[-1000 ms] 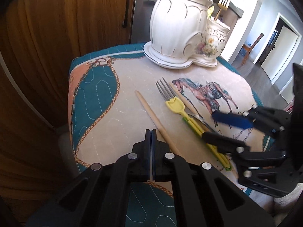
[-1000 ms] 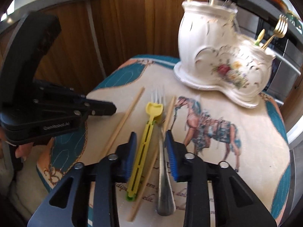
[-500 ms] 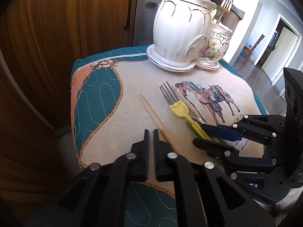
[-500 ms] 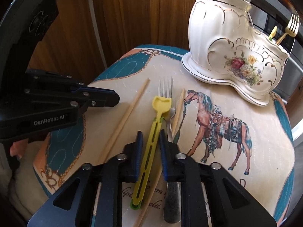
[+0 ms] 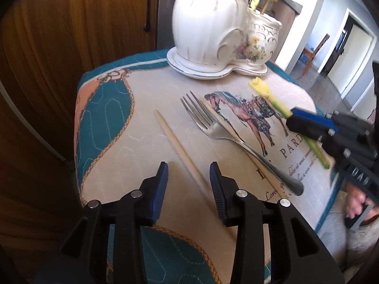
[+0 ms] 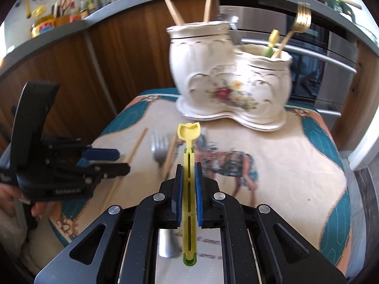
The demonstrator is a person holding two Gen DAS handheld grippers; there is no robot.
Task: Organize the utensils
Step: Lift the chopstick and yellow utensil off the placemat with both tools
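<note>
Right gripper (image 6: pixel 188 177): jaws pinching slotted yellow-green plastic utensil (image 6: pixel 188 165). Left gripper (image 5: pixel 188 177): jaws spread; pale wooden chopstick (image 5: pixel 177 146) between; steel fork (image 5: pixel 227 135) just right.

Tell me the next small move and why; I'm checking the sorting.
Probably carry the yellow tulip-tipped utensil, clamped in the right gripper, up to the ceramic holder's smaller compartment, where a matching yellow one already stands.
</note>
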